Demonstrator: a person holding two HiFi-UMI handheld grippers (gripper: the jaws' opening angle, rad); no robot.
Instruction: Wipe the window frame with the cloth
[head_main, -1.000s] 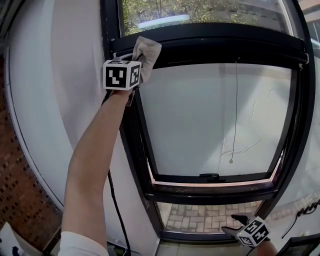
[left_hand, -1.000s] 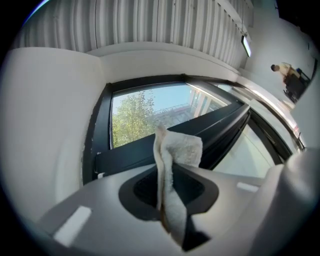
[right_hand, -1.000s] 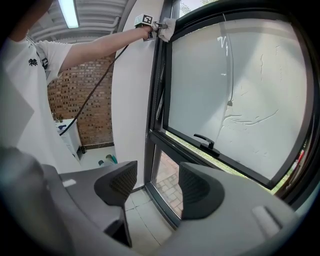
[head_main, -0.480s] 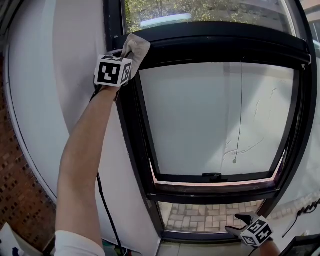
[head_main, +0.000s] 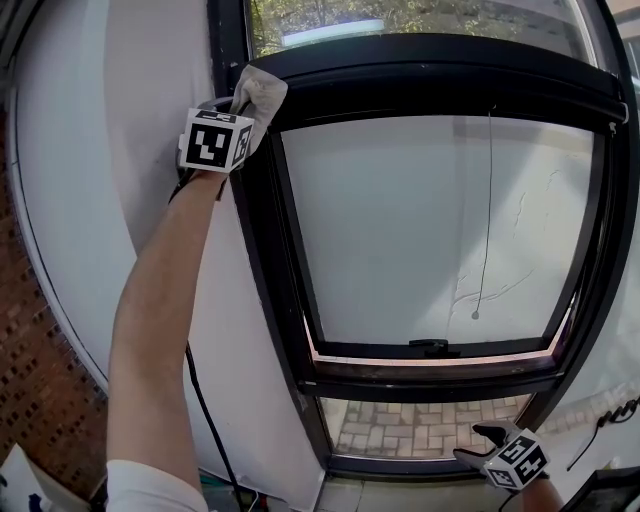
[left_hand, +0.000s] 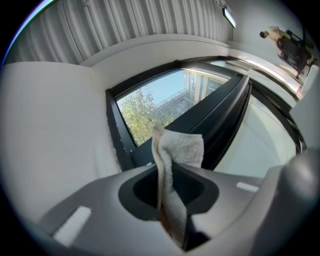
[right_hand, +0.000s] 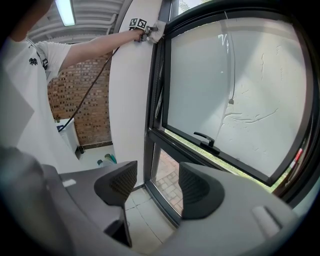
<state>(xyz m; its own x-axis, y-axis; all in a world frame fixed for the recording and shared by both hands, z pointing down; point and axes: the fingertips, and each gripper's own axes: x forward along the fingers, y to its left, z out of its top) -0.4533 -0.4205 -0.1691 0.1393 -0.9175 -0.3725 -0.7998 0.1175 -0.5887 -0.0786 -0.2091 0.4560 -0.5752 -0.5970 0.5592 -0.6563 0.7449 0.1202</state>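
The cloth (left_hand: 182, 150) is rough, fluffy towel fabric. The frame (head_main: 275, 260) is smooth black metal, slightly glossy. The wall (head_main: 100, 200) is matt white.

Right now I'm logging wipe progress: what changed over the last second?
The left tool, shut on the cloth, slid left along the frame's top bar to its upper-left corner. Nothing was grabbed or released. The right tool stayed low by the window's bottom, open and empty.

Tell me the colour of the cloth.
The cloth is off-white, clearest in the left gripper view.
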